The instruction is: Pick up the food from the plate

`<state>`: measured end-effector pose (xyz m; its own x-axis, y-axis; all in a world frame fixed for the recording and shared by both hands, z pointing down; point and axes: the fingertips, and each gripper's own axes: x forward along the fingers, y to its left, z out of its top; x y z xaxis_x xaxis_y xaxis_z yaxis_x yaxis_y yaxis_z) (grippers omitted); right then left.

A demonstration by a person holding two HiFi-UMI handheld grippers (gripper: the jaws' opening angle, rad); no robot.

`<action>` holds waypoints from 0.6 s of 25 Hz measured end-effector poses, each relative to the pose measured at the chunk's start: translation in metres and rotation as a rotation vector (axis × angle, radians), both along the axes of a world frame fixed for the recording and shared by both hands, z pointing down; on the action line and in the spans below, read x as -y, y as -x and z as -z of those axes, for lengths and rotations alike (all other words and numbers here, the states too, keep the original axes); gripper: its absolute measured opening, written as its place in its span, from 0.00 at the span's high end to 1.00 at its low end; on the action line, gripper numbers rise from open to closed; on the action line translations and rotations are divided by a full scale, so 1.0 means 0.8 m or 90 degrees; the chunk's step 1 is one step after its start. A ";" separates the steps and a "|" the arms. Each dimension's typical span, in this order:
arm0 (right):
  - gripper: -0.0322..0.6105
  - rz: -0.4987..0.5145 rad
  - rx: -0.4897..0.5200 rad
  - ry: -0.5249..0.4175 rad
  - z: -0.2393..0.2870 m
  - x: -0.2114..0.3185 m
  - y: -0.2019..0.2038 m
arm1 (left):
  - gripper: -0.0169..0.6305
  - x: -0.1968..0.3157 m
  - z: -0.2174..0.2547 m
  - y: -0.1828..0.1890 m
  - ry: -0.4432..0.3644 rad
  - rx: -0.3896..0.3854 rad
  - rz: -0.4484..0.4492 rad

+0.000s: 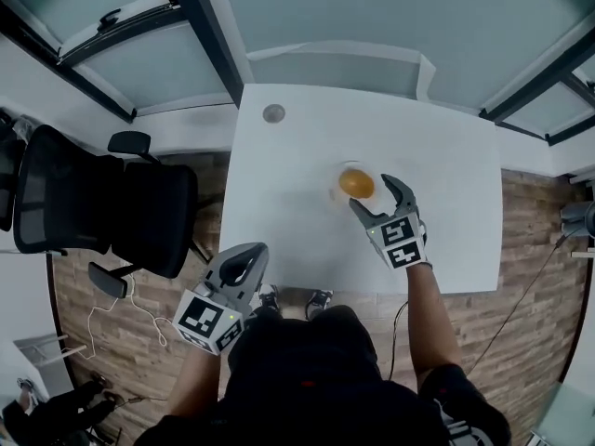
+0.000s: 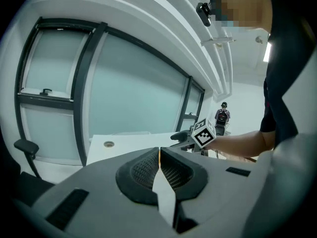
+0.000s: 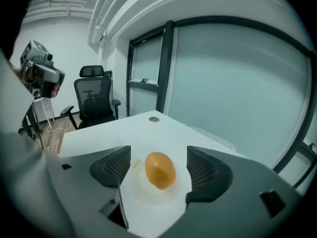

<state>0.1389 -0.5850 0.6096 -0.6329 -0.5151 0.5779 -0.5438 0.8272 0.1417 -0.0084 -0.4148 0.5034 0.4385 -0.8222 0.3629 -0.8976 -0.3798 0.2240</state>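
An orange, egg-shaped piece of food (image 1: 356, 183) (image 3: 160, 170) lies on a small pale plate (image 1: 336, 193) (image 3: 148, 196) near the middle of the white table (image 1: 279, 221). My right gripper (image 1: 372, 193) (image 3: 158, 165) is open just in front of it. Its jaws stand on either side of the food with a gap on each side, so the pads touch nothing. My left gripper (image 1: 244, 266) (image 2: 159, 157) is shut and empty. It hangs off the table's near left edge, aimed toward the windows.
A small round grey disc (image 1: 273, 113) (image 3: 154, 119) sits at the table's far left corner. A black office chair (image 1: 102, 203) (image 3: 94, 100) stands to the left. Glass walls lie behind the table. A person (image 2: 221, 117) stands far off in the left gripper view.
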 end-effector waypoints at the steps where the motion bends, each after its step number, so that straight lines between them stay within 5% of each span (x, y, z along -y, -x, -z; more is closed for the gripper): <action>1: 0.42 0.011 -0.016 0.011 -0.016 0.010 0.006 | 0.93 0.000 0.000 0.006 0.000 -0.001 0.015; 15: 0.36 0.122 -0.169 0.178 -0.155 0.038 0.020 | 0.93 -0.007 -0.002 0.036 0.006 0.005 0.106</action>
